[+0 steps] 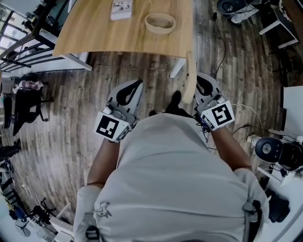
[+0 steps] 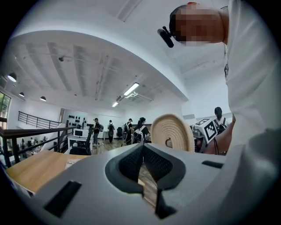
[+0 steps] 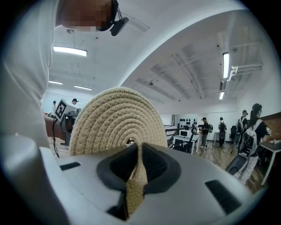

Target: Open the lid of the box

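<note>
White packet (image 1: 121, 9): lying flat on the wooden tabletop (image 1: 94, 33), just left of the box.

Left gripper (image 1: 135, 85): hanging well apart from the box, on the person's side of it and a little to its left, past the tabletop's near edge and over the plank floor (image 1: 57, 123). In the left gripper view the gripper (image 2: 142, 147) is showing its jaws pressed together, pad against pad, and nothing is sitting between them.

Box (image 1: 160, 22): round, pale and woven. It is sitting on the tabletop with its top open and the lid off.

Lid (image 1: 191, 78): a coiled woven disc of the same weave as the box. It is standing on edge, well apart from the box, on the person's side and slightly to the right. The left gripper view is catching its face (image 2: 172, 132), with a small hole at the centre.

Right gripper (image 1: 201, 80): holding the lid, to the right of the box and nearer the person. In the right gripper view the gripper (image 3: 139, 147) is clamping the lid's rim at a narrow gap. The woven edge is running down between the pads, and the disc (image 3: 116, 118) is rising upright above them.
</note>
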The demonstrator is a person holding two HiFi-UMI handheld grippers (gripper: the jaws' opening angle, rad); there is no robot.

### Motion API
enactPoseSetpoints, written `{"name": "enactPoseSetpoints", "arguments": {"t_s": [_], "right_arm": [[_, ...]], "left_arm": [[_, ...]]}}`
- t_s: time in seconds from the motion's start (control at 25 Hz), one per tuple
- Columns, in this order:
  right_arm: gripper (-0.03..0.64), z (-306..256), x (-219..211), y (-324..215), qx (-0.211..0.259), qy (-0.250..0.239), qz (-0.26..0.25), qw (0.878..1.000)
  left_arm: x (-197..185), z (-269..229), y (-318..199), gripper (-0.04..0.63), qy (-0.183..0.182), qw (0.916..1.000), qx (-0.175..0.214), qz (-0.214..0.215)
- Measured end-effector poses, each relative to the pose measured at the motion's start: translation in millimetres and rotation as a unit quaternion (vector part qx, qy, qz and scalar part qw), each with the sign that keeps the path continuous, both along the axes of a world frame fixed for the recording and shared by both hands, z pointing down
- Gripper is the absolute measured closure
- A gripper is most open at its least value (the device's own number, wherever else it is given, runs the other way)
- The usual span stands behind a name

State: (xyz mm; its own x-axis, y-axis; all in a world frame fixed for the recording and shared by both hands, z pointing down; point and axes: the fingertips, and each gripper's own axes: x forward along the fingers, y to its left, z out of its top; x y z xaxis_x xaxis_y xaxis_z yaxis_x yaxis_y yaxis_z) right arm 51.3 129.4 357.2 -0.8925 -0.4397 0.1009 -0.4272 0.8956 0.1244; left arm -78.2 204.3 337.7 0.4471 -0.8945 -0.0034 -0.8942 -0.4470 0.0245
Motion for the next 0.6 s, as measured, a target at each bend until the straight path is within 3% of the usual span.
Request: {"name": "enactPoseSetpoints", "arguments": {"t_s": [0.6], "right_arm": [[0.578, 12, 29, 36, -0.007, -0.004, 0.01, 1.0]], "left_arm": [[7, 9, 21, 0.589, 0.01, 0.9999, 0.0, -0.005]]}}
